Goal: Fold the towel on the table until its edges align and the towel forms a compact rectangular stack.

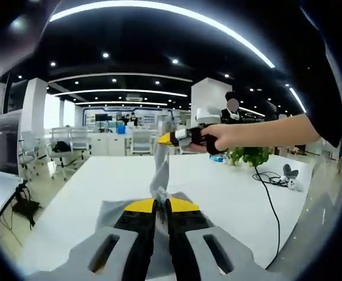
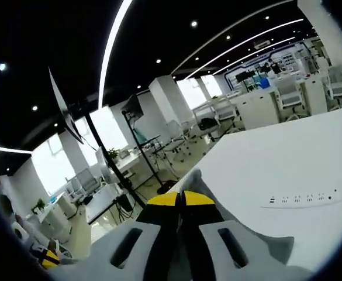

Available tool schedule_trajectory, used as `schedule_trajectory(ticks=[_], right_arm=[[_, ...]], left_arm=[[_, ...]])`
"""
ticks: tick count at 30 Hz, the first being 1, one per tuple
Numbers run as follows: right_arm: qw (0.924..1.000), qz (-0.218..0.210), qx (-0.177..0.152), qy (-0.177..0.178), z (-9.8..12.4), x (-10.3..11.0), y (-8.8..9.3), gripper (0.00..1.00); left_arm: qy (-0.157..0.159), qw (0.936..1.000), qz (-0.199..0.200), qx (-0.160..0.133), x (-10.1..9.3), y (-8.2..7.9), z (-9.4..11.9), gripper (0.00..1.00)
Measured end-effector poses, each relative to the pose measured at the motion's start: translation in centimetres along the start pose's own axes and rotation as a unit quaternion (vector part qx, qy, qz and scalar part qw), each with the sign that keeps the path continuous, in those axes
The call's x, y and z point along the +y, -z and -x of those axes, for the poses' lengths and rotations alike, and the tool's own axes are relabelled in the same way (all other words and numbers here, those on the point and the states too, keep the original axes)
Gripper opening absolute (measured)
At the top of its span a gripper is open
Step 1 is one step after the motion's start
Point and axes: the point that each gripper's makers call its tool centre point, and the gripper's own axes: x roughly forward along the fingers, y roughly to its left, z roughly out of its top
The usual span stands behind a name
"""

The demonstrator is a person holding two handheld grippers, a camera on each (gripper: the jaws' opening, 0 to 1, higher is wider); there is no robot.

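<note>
left gripper view: left gripper [image 1: 161,206] fingers pressed together, clamped on the grey towel [image 1: 159,175], yellow tips meeting at the cloth. the towel lies on the white bench [image 1: 217,193] just under and beside the fingers, and a twisted strip of it rises up from the clamp to the right gripper [image 1: 169,139], which comes in from the right, held by a person's hand [image 1: 229,137] and bare forearm. that gripper's yellow tip sits at the top end of the strip, looks closed on it. a black cable [image 1: 270,205] runs over the bench at right, a small grey object [image 1: 290,175] and a green plant [image 1: 249,155] near the far edge. office chairs and desks behind, ceiling strip lights above. right gripper view: right gripper [image 2: 181,199] fingers together, yellow tips touching, a small bit of grey towel [image 2: 193,175] poking out just past the tips, so clamped on the towel edge. white bench [image 2: 276,158] spreads out to the right, a white power strip [image 2: 302,199] lying flat on it well apart from the fingers. a black stand [image 2: 109,170] with a tilted panel stands off the bench at left, desks and chairs beyond.
</note>
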Motion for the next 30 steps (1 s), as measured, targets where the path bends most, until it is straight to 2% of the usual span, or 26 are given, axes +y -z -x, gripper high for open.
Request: schedule_trajectory(ticks=[4, 11, 20, 21, 23, 30], right_arm=[[0.9997, 0.014, 0.017, 0.01, -1.9, -0.1, 1.9, 0.0], [0.9989, 0.006, 0.045, 0.014, -4.9, -0.2, 5.3, 0.0], [0.9977, 0.013, 0.061, 0.026, -8.3, -0.4, 7.2, 0.0], [0.9975, 0.014, 0.063, 0.027, -8.8, -0.4, 7.5, 0.0], [0.9969, 0.015, 0.069, 0.034, -9.4, -0.5, 8.1, 0.0], [0.9956, 0.019, 0.083, 0.037, -11.2, -0.3, 10.0, 0.0]], left_arm=[[-0.016, 0.9998, 0.005, 0.015, 0.8, 1.5, 0.4, 0.07], [-0.037, 0.9986, 0.017, 0.034, 2.3, 3.9, 0.7, 0.07], [-0.066, 0.9958, 0.037, 0.051, 4.3, 5.7, 0.7, 0.07], [-0.074, 0.9952, 0.037, 0.052, 4.7, 6.0, 0.7, 0.07], [-0.109, 0.9914, 0.038, 0.06, 6.0, 6.7, 1.0, 0.07], [-0.13, 0.9874, 0.04, 0.082, 6.5, 8.9, 1.1, 0.07]])
